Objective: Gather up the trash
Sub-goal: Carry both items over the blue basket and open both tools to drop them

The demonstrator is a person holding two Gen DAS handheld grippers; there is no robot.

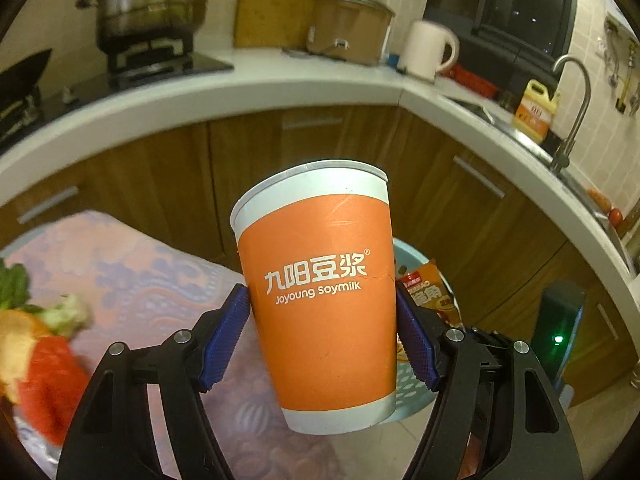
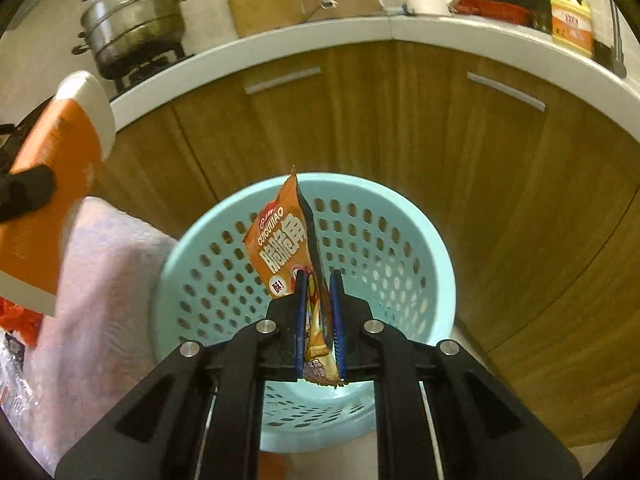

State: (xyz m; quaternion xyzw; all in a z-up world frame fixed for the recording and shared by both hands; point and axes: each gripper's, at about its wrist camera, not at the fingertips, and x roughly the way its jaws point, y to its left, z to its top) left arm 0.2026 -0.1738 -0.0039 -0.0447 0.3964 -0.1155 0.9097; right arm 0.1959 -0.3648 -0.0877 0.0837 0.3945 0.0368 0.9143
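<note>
The right gripper (image 2: 318, 280) is pinching the snack wrapper (image 2: 286, 248) above the basket (image 2: 432, 248), the left gripper (image 1: 322, 332) squeezing the cup (image 1: 320, 280); centre first, then release.

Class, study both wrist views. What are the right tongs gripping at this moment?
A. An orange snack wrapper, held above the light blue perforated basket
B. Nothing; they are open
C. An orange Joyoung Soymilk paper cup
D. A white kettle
A: in the right wrist view the right tongs are shut on the snack wrapper, which hangs over the light blue basket; the soymilk cup sits in the left tongs.
</note>
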